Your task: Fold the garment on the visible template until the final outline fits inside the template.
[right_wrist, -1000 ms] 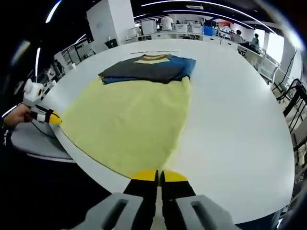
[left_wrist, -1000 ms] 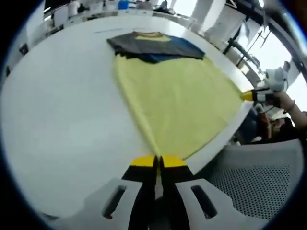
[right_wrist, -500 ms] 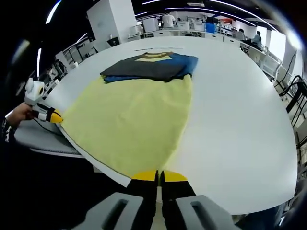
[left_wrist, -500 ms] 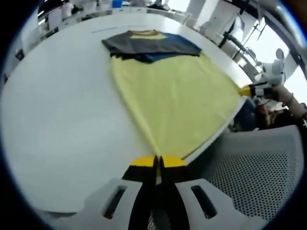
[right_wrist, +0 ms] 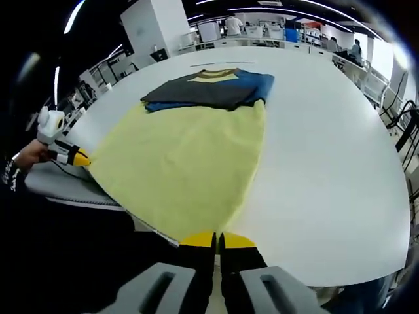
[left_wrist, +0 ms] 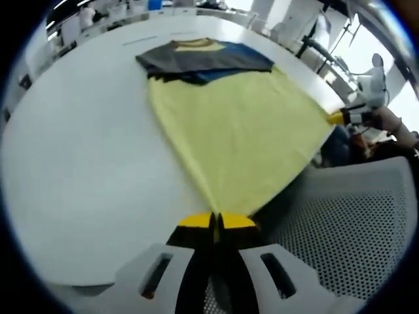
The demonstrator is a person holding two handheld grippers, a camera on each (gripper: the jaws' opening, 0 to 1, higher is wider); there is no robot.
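Here the left hand-held gripper [left_wrist: 216,221] sits at the bottom of the left gripper view with its yellow-tipped jaws pressed together on a near corner of the yellow garment [left_wrist: 239,134], which tapers to a point right at the tips. In the right gripper view the right hand-held gripper [right_wrist: 217,239] stands the same way, jaws together on the other near corner of the yellow cloth [right_wrist: 186,167]. Each hand-held gripper also appears small in the other's view, held in a hand: the right one [left_wrist: 342,118] at the garment's edge beyond the bench rim, the left one [right_wrist: 75,157] at the cloth's left-hand edge. The yellow fabric stretches between the two pinched corners, and its near edge lies over the rim of the white bench [left_wrist: 78,157], with the rest spread flat across the top. Just off the bench edge, a grey mesh chair back [left_wrist: 347,229] sits to the right in the left gripper view. Farther along, the yellow cloth runs under, or perhaps merely up to, a dark folded part [right_wrist: 213,90] of grey and blue with a yellow collar-like band (the seam between them is too small to read). Beyond the bench, desks and a white pillar [right_wrist: 157,26] fill the room's far side.
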